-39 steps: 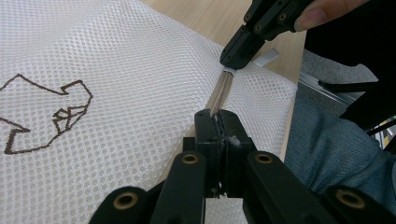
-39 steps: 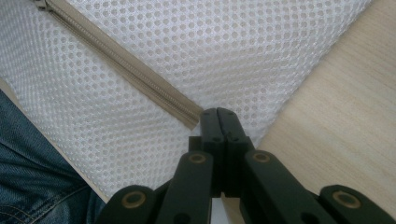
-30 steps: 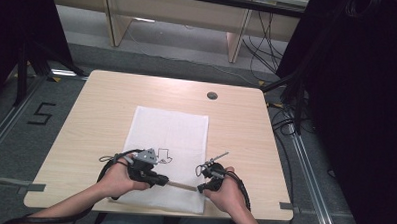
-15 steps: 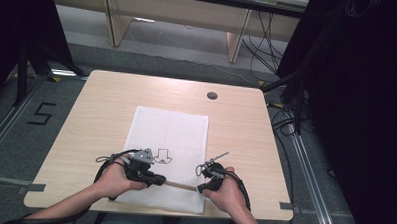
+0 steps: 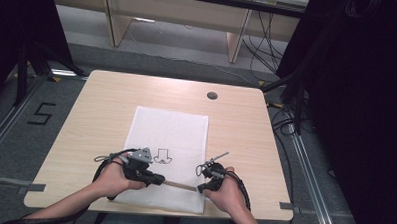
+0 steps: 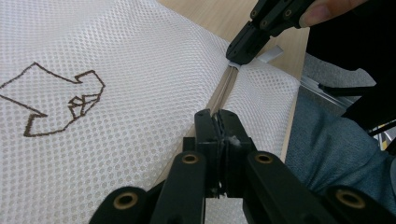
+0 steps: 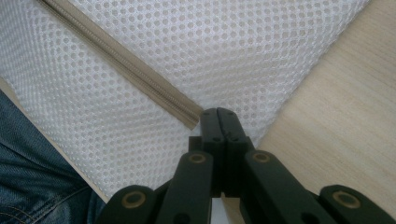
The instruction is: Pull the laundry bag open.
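In the high view, both forearms come in from the six o'clock edge of the worktop (image 5: pixel 101 108). The left hand (image 5: pixel 115 178) lies at about seven o'clock, its left tongs (image 5: pixel 158 179) pointing toward three o'clock. The right hand (image 5: pixel 229 189) sits at about five o'clock, its right tongs (image 5: pixel 200 187) pointing toward nine o'clock. Between the two tips runs a tan zipper (image 5: pixel 179 185) along the near end of a flat white mesh bag (image 5: pixel 171 131), which lies in the middle of the worktop with a small dark drawing (image 5: pixel 162 156) on it. What the bag holds cannot be told.

In the left gripper view, the left tongs (image 6: pixel 219 122) stand together, clamped on something small at the near end of the zipper (image 6: pixel 223 88); whether it is the pull tab cannot be told. The right tongs (image 6: pixel 240 51) meet the zipper's far end at one o'clock. The drawing (image 6: pixel 60 100) lies at nine o'clock.

In the right gripper view, the right tongs (image 7: pixel 218 119) stand together at the end of the zipper (image 7: pixel 121 60), by the bag's edge. The zipper runs off toward eleven o'clock across the mesh bag (image 7: pixel 233 46). Bare worktop (image 7: pixel 341 121) lies at three o'clock.
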{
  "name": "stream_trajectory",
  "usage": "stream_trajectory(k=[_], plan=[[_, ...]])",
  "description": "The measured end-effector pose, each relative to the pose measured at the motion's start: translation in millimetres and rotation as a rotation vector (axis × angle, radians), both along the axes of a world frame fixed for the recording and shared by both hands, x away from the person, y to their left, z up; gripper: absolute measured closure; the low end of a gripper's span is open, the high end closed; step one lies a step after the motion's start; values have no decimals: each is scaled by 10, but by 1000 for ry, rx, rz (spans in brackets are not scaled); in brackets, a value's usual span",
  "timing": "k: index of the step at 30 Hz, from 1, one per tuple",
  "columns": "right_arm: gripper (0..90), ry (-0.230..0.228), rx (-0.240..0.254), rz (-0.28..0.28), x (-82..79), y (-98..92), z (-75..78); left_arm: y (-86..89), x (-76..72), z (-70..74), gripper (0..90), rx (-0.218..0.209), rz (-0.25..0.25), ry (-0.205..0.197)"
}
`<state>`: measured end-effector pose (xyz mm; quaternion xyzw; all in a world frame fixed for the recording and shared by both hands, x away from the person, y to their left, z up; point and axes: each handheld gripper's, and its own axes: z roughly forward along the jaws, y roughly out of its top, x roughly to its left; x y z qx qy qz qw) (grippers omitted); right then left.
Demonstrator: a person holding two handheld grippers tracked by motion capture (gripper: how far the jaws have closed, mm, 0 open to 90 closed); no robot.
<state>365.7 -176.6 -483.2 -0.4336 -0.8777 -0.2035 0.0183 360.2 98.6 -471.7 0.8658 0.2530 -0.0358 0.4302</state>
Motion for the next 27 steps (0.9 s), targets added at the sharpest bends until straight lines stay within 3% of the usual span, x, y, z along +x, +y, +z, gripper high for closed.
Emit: stream_trajectory(k=[4,6,10,27], plan=[[900,5,-2,-13,-10,4,3,11,0,3,878,-1,1,5],[900,5,-2,-13,-9,4,3,40,0,3,878,18,0,-15],[900,2,-3,-8,-4,4,1,109,-2,-1,878,5,15,0],[900,1,-2,2,7,-2,-2,196,0,6,878,3,25,-4]])
